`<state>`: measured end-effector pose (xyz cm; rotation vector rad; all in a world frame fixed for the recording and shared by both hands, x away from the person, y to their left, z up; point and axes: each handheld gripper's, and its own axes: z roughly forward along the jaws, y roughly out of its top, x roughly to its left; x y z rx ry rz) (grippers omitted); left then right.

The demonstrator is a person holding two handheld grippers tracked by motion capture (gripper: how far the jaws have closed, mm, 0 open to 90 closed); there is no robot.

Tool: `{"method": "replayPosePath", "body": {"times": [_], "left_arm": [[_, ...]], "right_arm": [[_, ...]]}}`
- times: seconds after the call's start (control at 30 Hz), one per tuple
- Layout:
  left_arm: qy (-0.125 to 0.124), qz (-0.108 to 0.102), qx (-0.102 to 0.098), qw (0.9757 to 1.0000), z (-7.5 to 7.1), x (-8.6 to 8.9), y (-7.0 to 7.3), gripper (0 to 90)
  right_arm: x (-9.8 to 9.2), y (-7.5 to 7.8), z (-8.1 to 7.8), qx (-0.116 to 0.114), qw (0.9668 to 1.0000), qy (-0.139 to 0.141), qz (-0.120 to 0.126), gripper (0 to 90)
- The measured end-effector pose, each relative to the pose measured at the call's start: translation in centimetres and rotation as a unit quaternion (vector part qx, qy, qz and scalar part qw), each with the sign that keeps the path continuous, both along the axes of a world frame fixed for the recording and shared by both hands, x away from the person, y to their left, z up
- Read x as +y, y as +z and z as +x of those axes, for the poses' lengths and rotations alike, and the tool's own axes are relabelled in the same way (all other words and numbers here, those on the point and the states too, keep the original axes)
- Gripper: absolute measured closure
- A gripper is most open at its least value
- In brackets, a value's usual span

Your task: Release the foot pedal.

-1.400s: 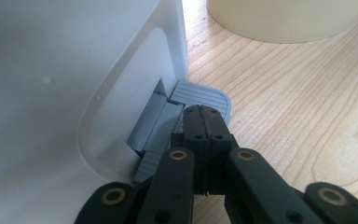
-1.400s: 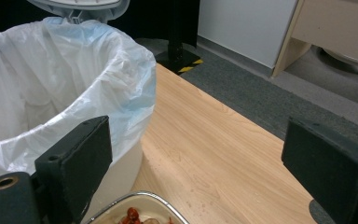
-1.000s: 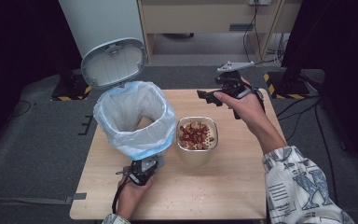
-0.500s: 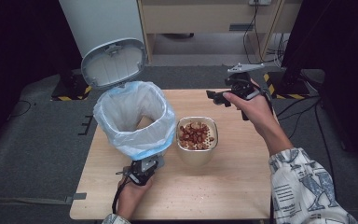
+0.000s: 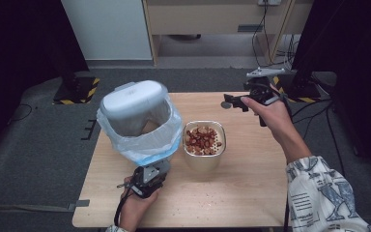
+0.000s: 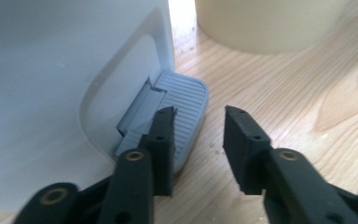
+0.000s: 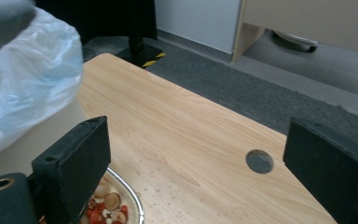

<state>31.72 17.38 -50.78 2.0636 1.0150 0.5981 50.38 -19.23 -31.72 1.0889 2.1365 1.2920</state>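
A white pedal bin lined with a clear bag stands at the table's left, its lid tipped low over the opening. Beside it sits a cream bowl of red and white food scraps. My left gripper lies on the table at the bin's foot. Its jaws have just been opening and now stand apart at the grey pedal, gripping nothing. The left gripper is open. My right gripper hovers over the far right of the table, open and empty; it looks over the bowl.
The wooden table has a round cable hole near its far edge. Grey carpet lies around it, with a white cabinet and wooden shelving behind. A yellow-and-black striped stand base sits at each far corner.
The bin lid has dropped from upright to low over the opening. My left jaws have parted. My right hand has drifted to the right, away from the bowl.
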Motion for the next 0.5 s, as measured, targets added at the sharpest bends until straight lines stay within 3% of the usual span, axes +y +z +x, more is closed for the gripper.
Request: {"method": "replayPosePath", "body": {"times": [0.13,0.27,0.5], "left_arm": [[-0.008,-0.017,-0.004,0.9998,-1.1,-0.1,0.5,54.5],[-0.017,-0.017,-0.005,0.9997,-1.7,0.1,0.8,47.5],[-0.011,-0.023,0.009,0.9996,-1.3,1.0,0.7,39.2]], "right_arm": [[-1.1,-0.5,-0.2,-0.003,0.9997,-0.025,-0.005,6.7],[-2.3,-1.2,-0.5,-0.003,0.9988,-0.048,-0.004,7.3],[-4.1,-2.9,-1.1,0.000,0.9973,-0.073,-0.002,8.2]]}}
